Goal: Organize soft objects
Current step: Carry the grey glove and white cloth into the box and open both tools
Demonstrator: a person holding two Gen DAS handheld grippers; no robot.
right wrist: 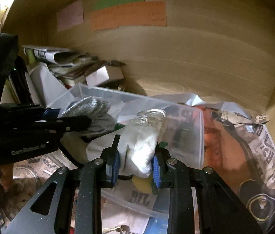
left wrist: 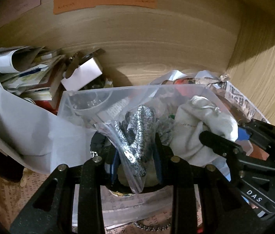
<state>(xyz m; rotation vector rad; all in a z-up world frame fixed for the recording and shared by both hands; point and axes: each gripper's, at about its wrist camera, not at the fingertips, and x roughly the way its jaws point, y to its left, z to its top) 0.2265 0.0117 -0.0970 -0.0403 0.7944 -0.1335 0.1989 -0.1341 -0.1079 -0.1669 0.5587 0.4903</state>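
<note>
My left gripper (left wrist: 135,152) is shut on a clear plastic bag holding grey speckled gloves (left wrist: 137,132), held over a clear plastic bin (left wrist: 90,97). My right gripper (right wrist: 136,156) is shut on a white cloth pouch (right wrist: 137,146) with a silver clasp on top, held over the same bin (right wrist: 186,120). The pouch (left wrist: 199,132) and right gripper (left wrist: 232,136) show at the right of the left wrist view. The left gripper (right wrist: 69,119) and glove bag (right wrist: 94,115) show at the left of the right wrist view.
We are inside a wooden cabinet (left wrist: 156,44). Coloured paper notes (right wrist: 129,15) stick to its back wall. Stacked papers and a small white box (left wrist: 82,74) lie at the back left. A large white sheet (left wrist: 30,128) lies left. A printed clear bag (right wrist: 254,156) lies right.
</note>
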